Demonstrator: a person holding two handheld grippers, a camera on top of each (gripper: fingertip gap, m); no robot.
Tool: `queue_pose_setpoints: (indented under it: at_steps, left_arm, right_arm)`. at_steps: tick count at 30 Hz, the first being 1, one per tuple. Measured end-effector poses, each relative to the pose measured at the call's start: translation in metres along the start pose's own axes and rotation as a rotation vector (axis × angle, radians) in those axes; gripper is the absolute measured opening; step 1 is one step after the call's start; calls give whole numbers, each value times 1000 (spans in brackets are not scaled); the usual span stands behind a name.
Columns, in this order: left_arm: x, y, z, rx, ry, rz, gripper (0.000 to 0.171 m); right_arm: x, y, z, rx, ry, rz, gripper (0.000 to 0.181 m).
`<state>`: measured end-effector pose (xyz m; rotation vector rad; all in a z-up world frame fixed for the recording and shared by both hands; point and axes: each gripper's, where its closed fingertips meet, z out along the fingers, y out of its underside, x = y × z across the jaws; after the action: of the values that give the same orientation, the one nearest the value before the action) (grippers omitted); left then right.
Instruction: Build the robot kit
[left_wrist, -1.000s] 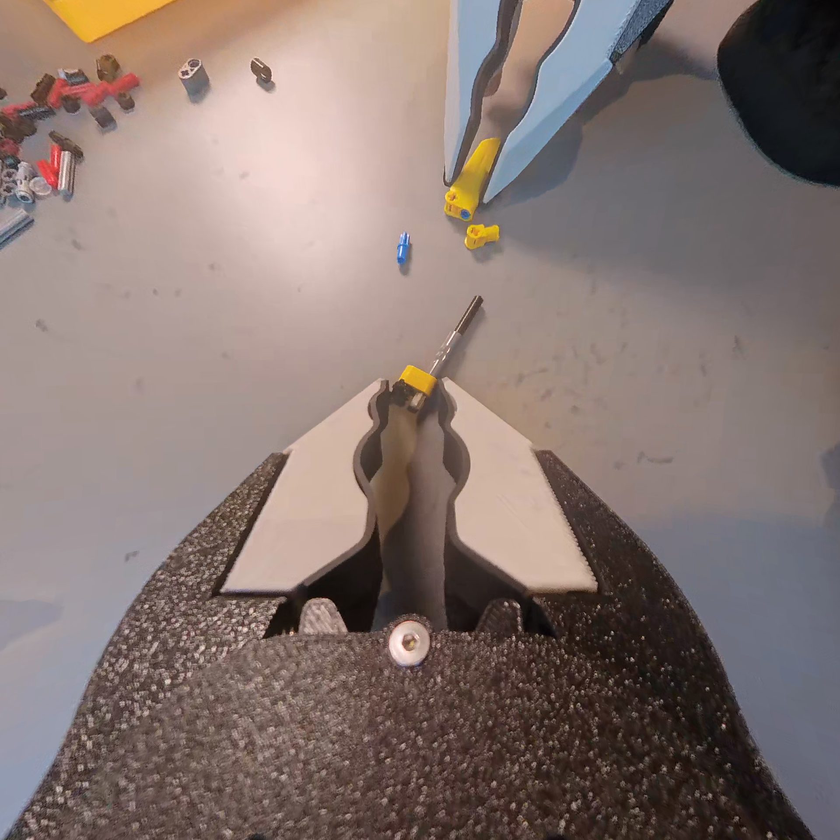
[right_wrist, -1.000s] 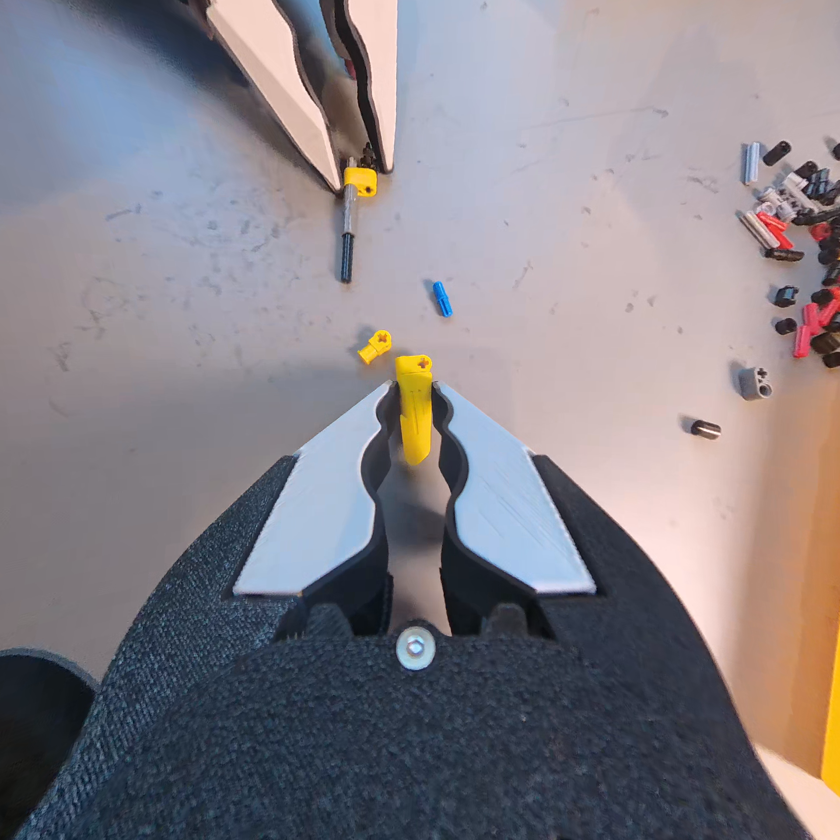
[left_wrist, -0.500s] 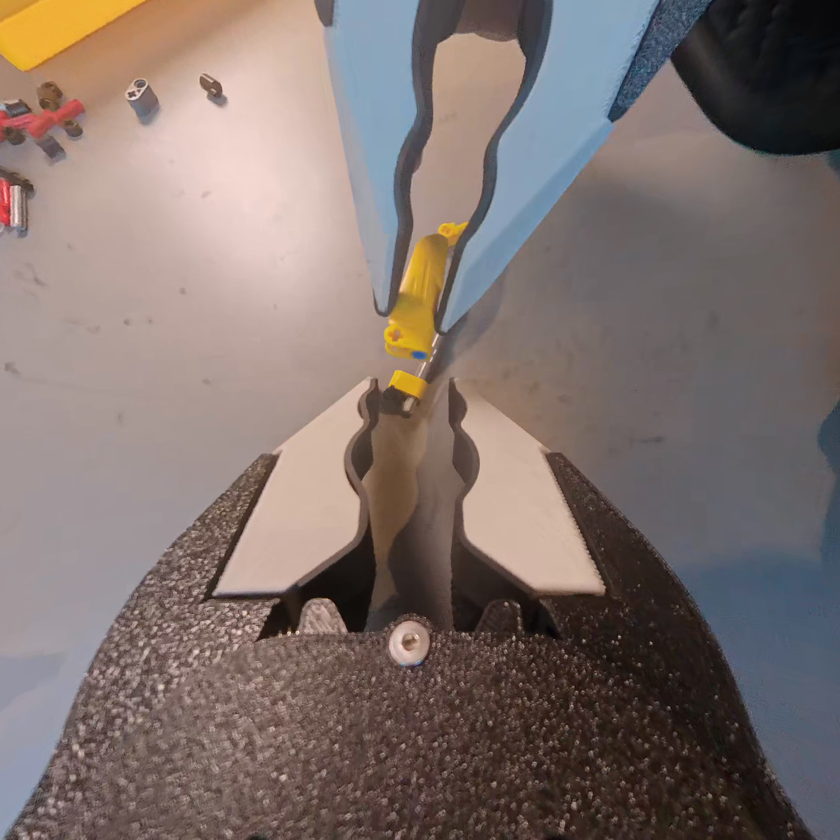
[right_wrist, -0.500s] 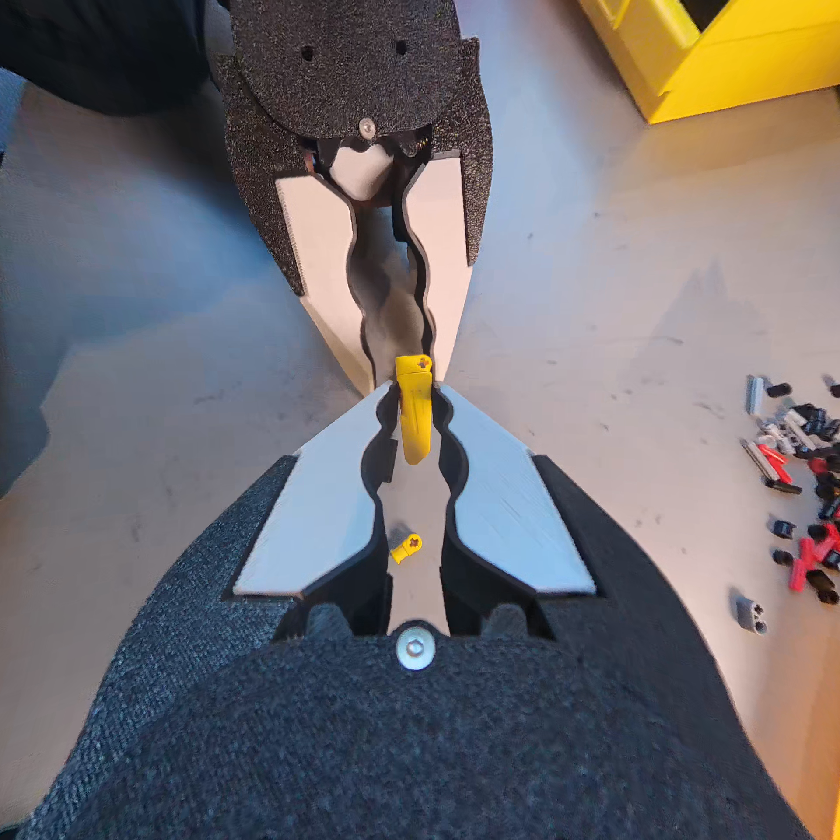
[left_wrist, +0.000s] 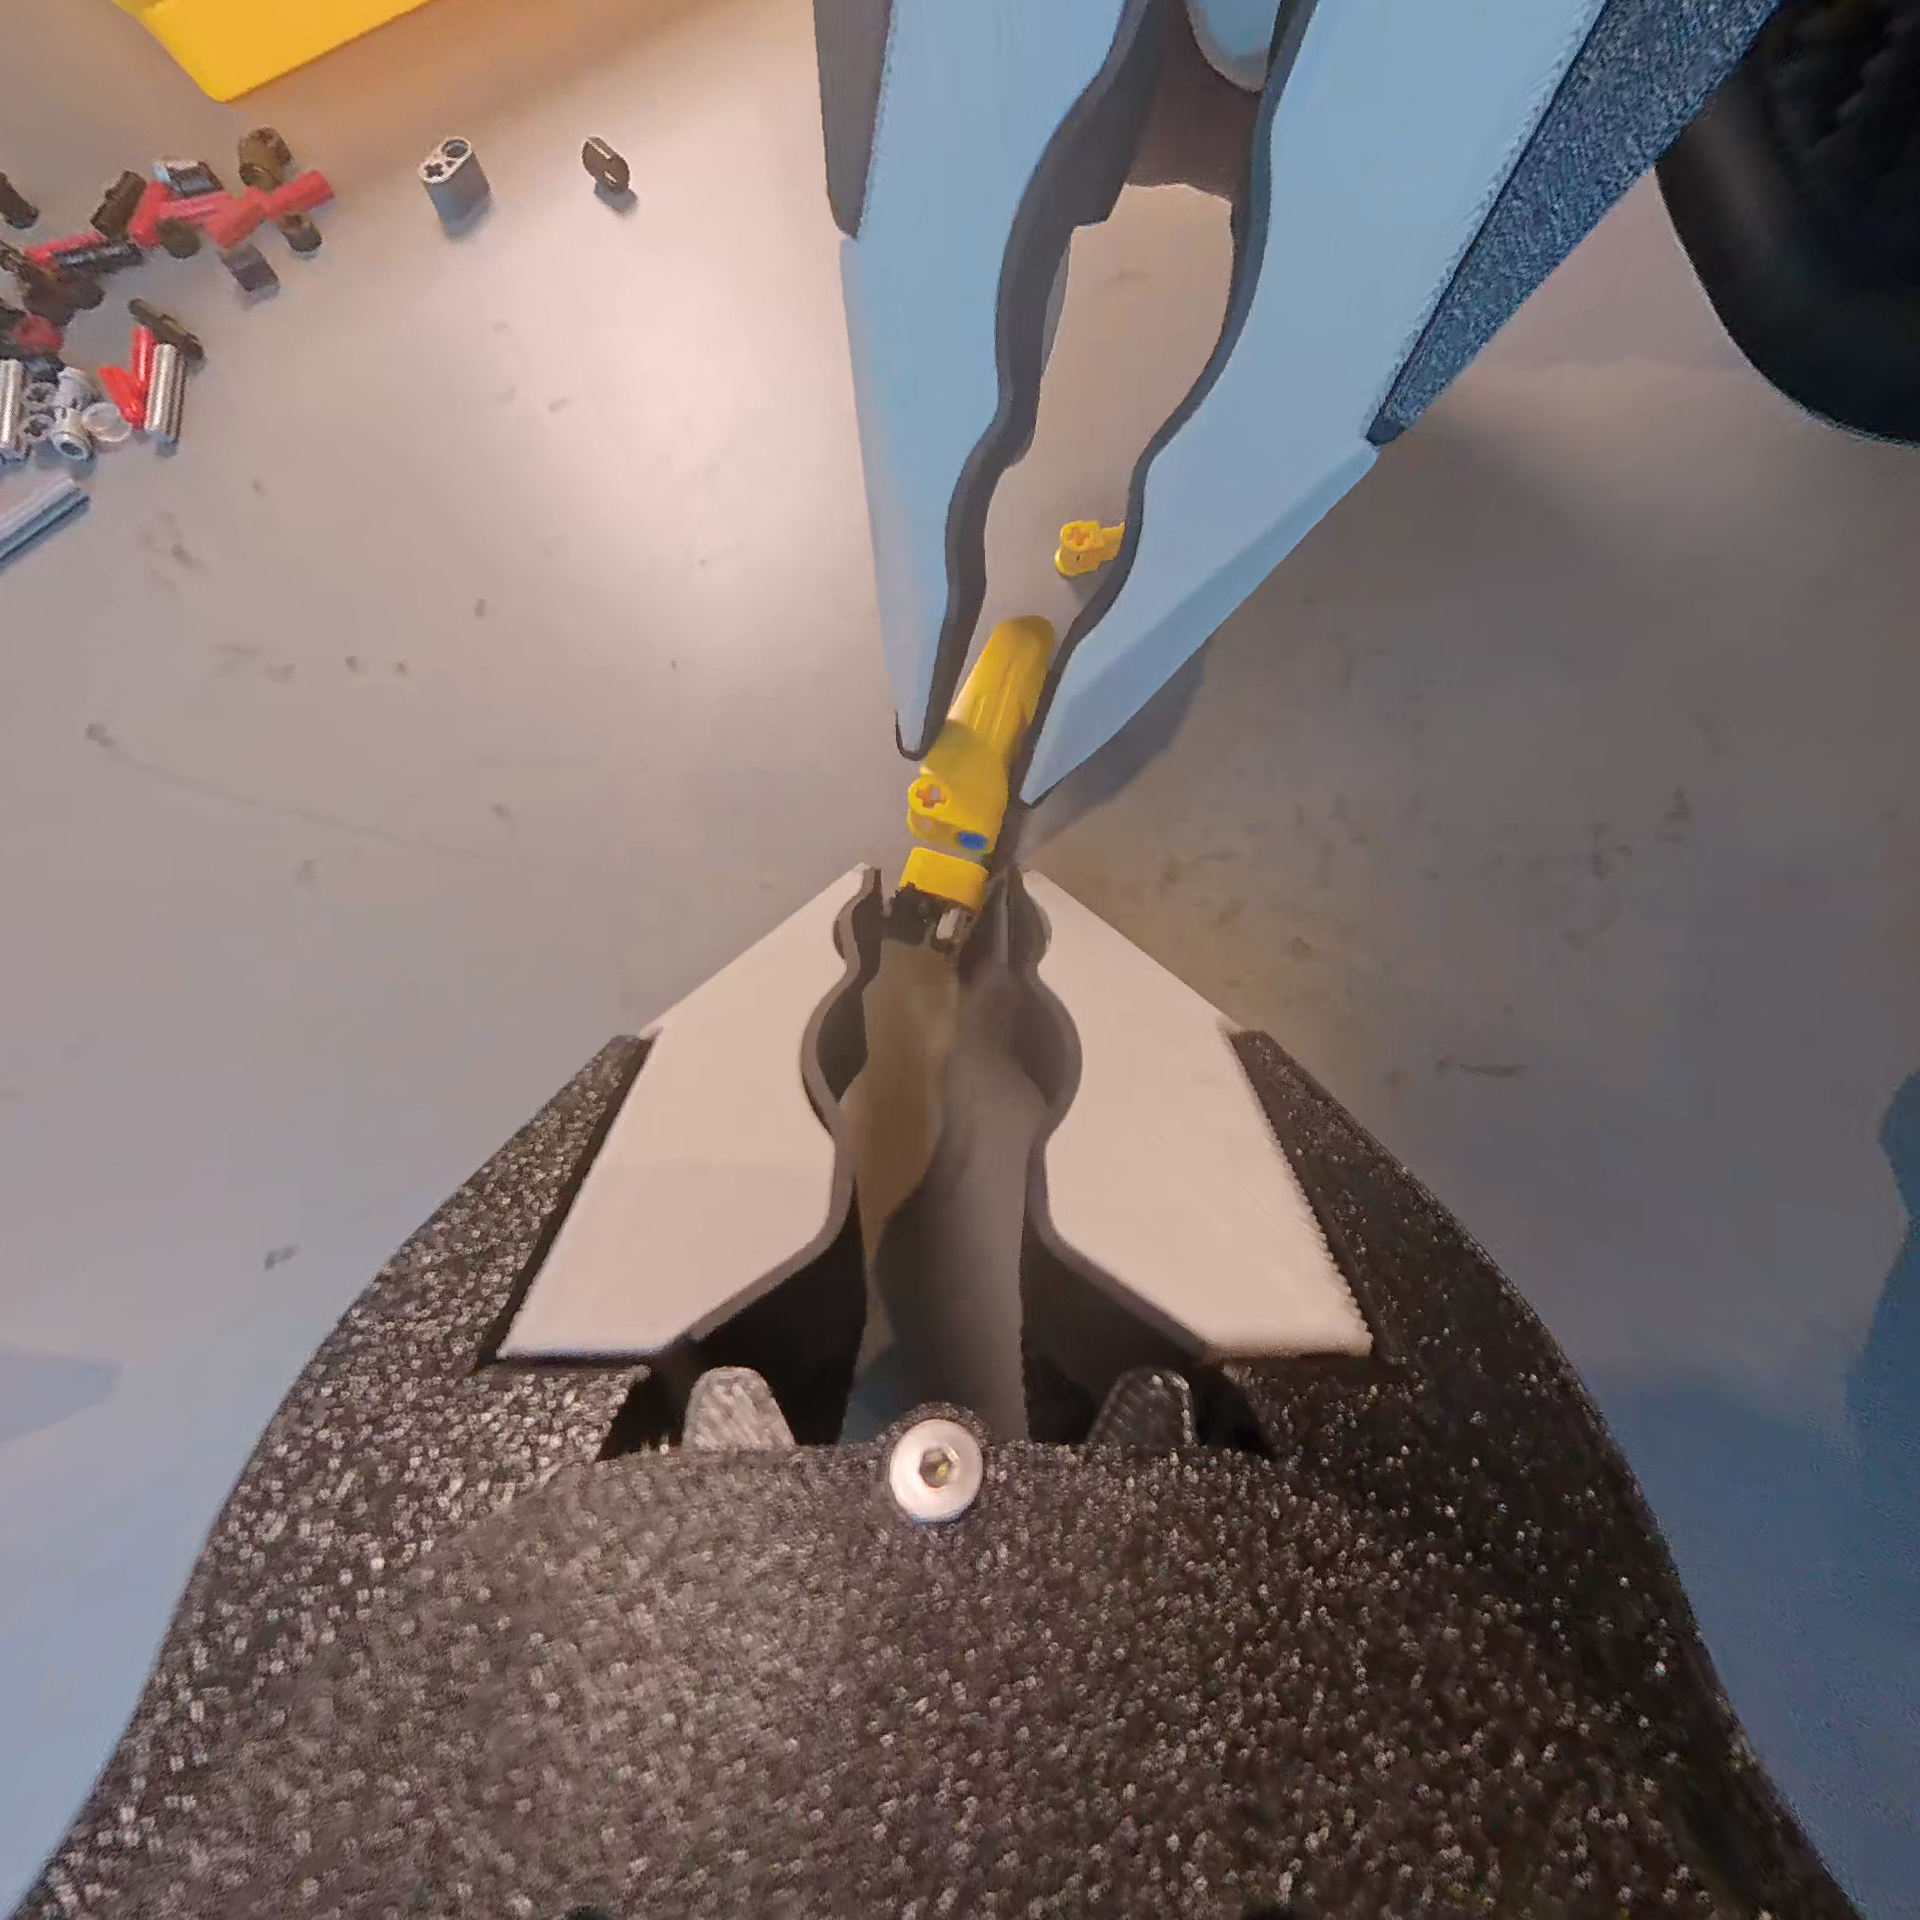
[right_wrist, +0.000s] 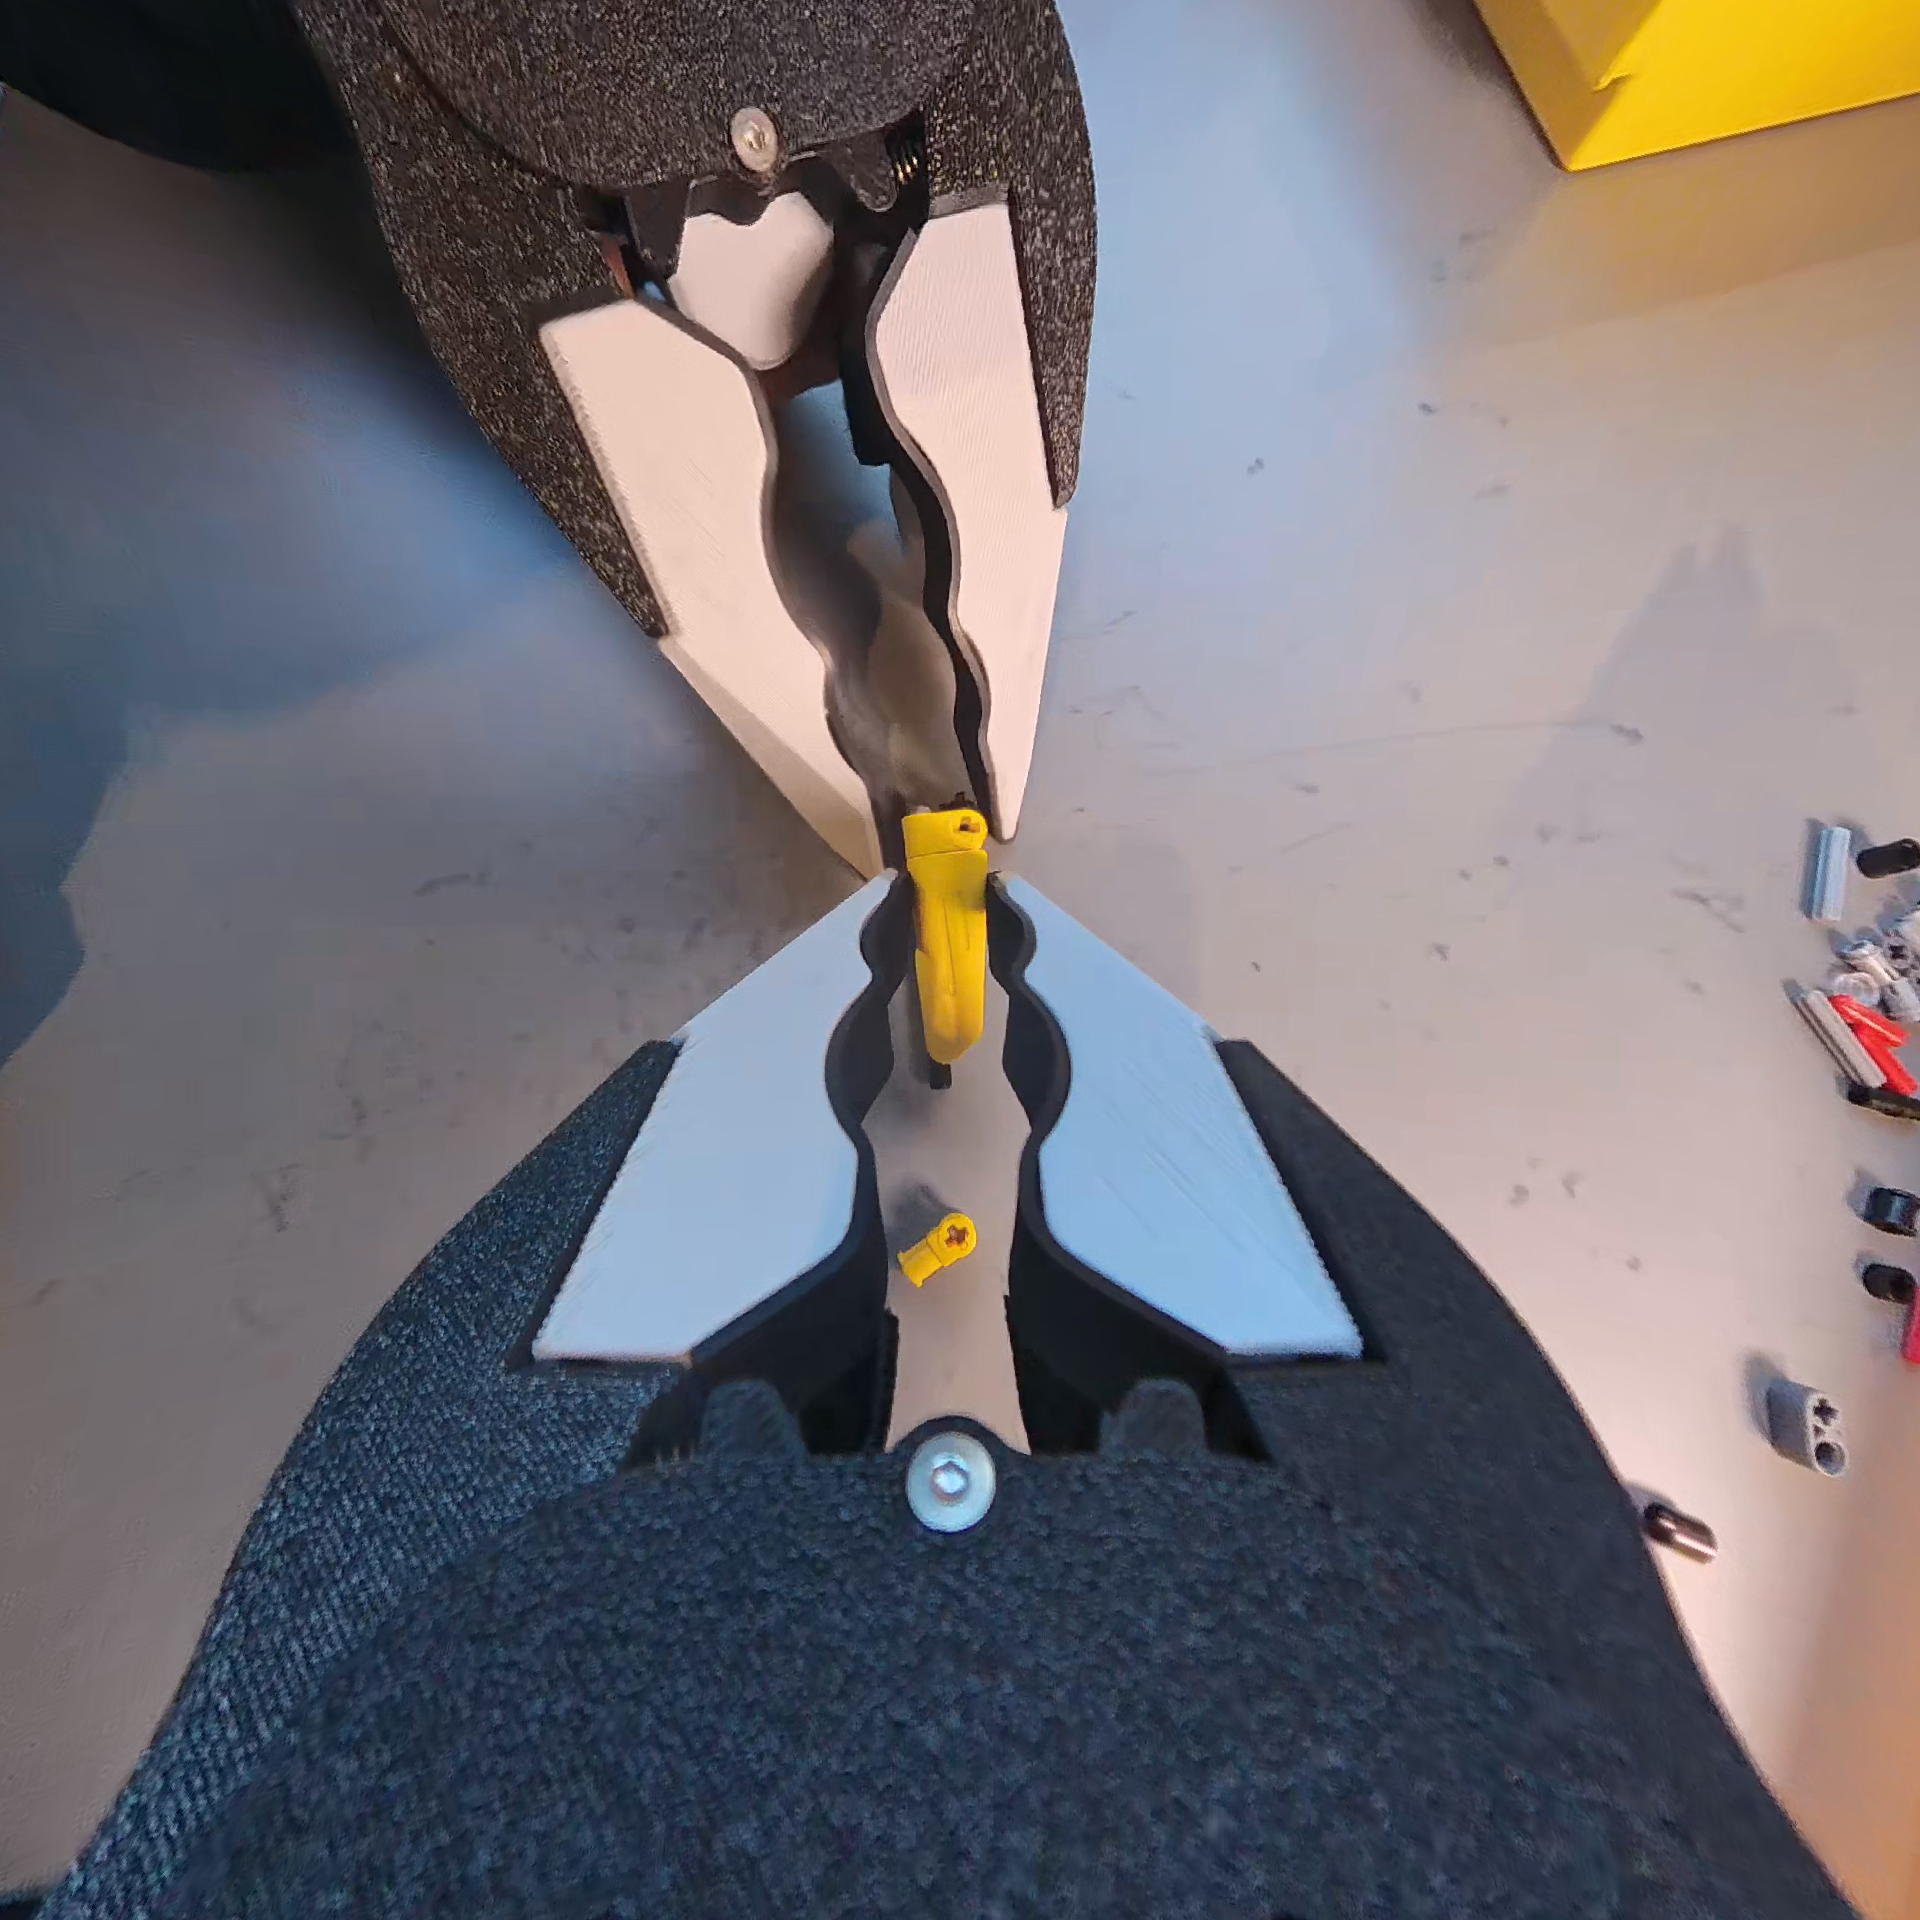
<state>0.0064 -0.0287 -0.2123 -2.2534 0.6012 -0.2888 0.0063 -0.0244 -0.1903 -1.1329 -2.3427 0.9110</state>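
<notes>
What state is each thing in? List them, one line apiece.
left gripper: shut on the yellow connector block.
right gripper: shut on the long yellow piece.
yellow connector block: held off the table, meeting the long yellow piece tip to tip.
small yellow connector: loose on the table.

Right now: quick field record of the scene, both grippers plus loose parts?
left gripper: shut on yellow block with axle
right gripper: shut on long yellow connector
contact: the two held pieces meet tip to tip above the table
small yellow connector: loose on table, under right gripper
parts pile: red, black, grey pieces, far left in left wrist view
yellow box: table's far edge
</notes>
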Motion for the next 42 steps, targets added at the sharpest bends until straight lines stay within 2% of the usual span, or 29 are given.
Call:
queue_pose_setpoints:
  at_steps: [4,9,23,34,42]
  left_arm:
    - [2,-1,-4,23,20,32,29]
    - [5,2,-1,1,39,59,16]
    - [6,2,-1,-7,24,74,16]
    - [-1,4,-10,15,38,37,22]
    - [5,3,-5,8,75,57,17]
  right_arm:
    - [1,0,-3,15,10,7,14]
    - [6,-2,-6,32,27,6,14]
    - [-1,3,-12,40,4,1,14]
    - [-1,6,-10,32,-8,0,14]
    - [0,9,-10,22,-15,-3,14]
